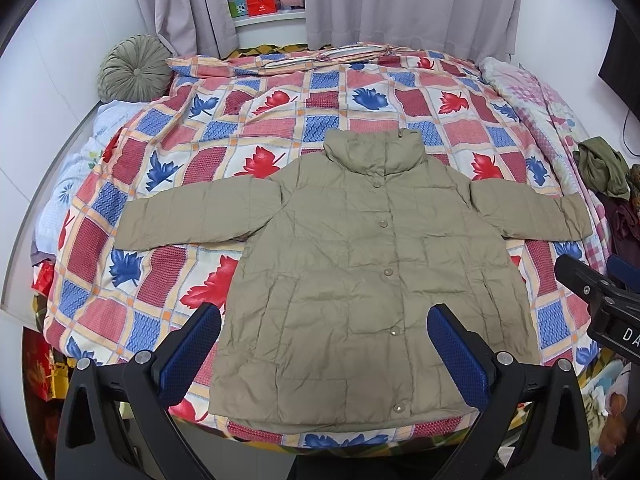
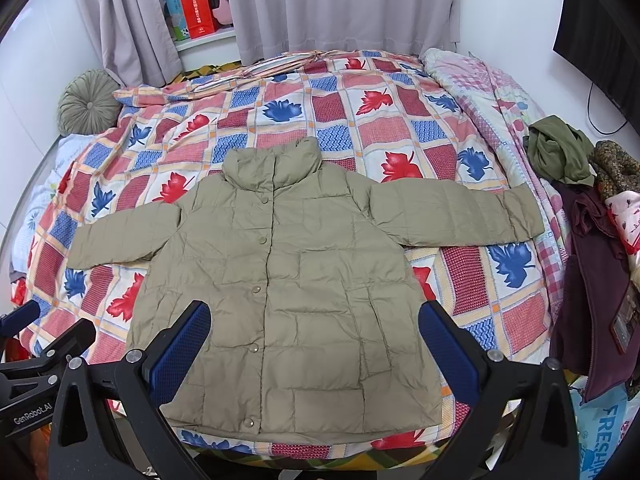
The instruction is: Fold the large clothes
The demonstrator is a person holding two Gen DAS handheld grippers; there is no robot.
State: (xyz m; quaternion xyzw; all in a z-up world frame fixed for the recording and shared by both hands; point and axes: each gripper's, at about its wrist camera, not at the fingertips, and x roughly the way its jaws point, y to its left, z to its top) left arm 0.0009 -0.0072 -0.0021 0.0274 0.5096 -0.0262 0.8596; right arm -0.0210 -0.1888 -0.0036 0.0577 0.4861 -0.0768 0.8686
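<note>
Fingers spread wide on left gripper [image 1: 324, 360] and right gripper [image 2: 314, 356], gripping nothing above soft, light, probably slippery padded jacket [image 1: 360, 280]; best pinched at sleeve cuffs.

Bright, even light; edges bend, perhaps softly blurred.

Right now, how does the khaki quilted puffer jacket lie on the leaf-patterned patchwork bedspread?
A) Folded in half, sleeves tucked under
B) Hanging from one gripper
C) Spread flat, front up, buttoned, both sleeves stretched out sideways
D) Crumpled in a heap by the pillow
C: the khaki quilted puffer jacket lies flat on the leaf-patterned patchwork bedspread, snaps closed down the front, sleeves out to each side; the left gripper and right gripper are open, holding nothing.
</note>
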